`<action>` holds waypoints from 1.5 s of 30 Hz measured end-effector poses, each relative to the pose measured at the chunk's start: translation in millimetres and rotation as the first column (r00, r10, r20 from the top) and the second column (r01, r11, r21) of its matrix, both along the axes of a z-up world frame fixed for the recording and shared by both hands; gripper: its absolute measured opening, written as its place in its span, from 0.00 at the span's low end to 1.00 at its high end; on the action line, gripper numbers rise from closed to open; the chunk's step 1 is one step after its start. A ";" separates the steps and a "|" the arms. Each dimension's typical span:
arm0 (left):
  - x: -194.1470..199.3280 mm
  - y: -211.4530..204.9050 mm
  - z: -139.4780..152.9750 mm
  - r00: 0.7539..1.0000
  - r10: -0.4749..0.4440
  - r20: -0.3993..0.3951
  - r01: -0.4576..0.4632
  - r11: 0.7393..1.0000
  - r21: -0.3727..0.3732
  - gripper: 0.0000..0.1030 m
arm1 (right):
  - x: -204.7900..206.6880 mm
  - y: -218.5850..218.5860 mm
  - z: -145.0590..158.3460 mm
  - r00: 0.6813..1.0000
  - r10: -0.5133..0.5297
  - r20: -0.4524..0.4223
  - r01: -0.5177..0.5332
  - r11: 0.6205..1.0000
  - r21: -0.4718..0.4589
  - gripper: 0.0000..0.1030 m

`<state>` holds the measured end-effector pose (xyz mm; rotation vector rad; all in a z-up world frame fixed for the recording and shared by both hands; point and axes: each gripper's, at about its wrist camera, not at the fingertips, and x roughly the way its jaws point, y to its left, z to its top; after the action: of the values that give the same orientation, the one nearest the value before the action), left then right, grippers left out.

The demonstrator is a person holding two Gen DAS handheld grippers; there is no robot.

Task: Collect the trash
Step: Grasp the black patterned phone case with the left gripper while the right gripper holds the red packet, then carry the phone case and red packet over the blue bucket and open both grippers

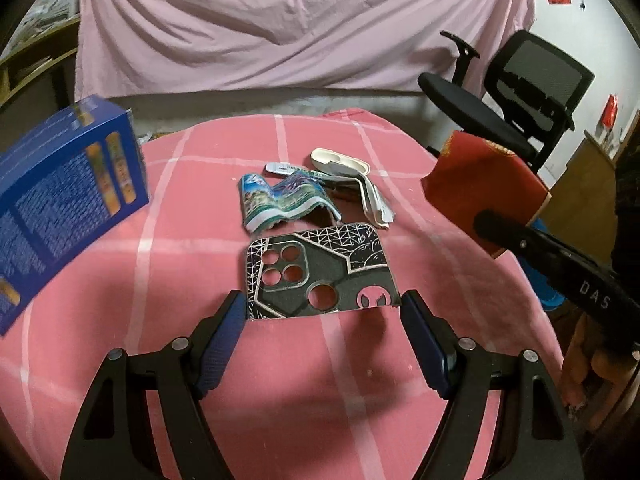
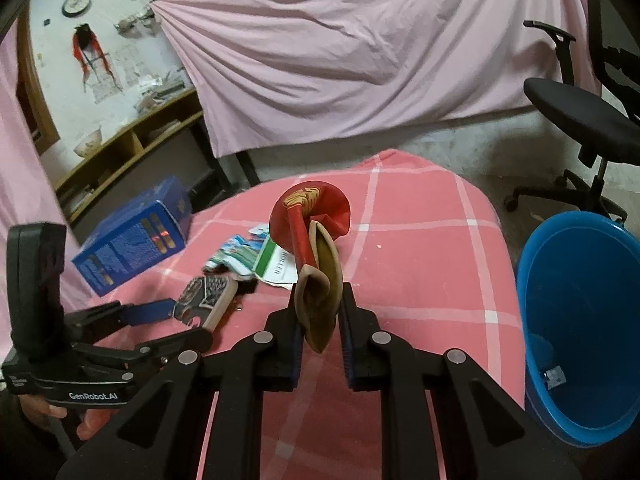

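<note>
My left gripper (image 1: 322, 308) is open, its blue-padded jaws on either side of the near edge of a black patterned phone case (image 1: 320, 272) lying on the pink checked cloth (image 1: 160, 280). Behind the case lie a crumpled colourful wrapper (image 1: 280, 200) and white packaging (image 1: 344, 164). My right gripper (image 2: 320, 300) is shut on a folded red and tan paper packet (image 2: 316, 248), held above the cloth. The packet (image 1: 480, 188) also shows at the right in the left wrist view. The phone case (image 2: 208, 296) and left gripper (image 2: 182, 318) show at the left in the right wrist view.
A blue box (image 1: 60, 200) lies at the left of the cloth. A blue bin (image 2: 580, 320) stands at the right beside the table, with a scrap inside. A black office chair (image 1: 512, 92) stands beyond the table. A pink sheet hangs behind.
</note>
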<state>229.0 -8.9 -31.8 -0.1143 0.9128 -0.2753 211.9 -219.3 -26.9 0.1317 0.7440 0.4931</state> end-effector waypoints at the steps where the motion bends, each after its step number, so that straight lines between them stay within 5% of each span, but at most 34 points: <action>1: -5.2 -0.8 0.6 1.000 0.004 0.006 -0.003 1.000 -0.013 0.71 | -3.2 -1.0 2.0 1.000 0.000 0.013 0.000 1.000 0.006 0.13; 14: -31.7 -9.8 27.3 0.983 0.011 0.186 0.010 0.993 -0.114 0.71 | -47.6 -23.0 24.4 0.981 -0.076 0.179 0.068 0.996 0.051 0.13; 27: -28.8 -47.4 60.4 0.920 -0.048 0.389 0.121 0.979 -0.165 0.71 | -66.3 -41.1 36.4 0.932 -0.162 0.323 0.139 0.986 0.092 0.13; 45: -20.6 -137.2 119.2 0.825 -0.122 0.552 0.262 0.948 -0.183 0.71 | -97.4 -107.7 66.0 0.777 -0.410 0.478 0.389 0.909 0.147 0.13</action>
<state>208.3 -146.2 87.4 -0.1685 0.3223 -0.5835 114.5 -327.0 39.2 0.1857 0.1776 0.1152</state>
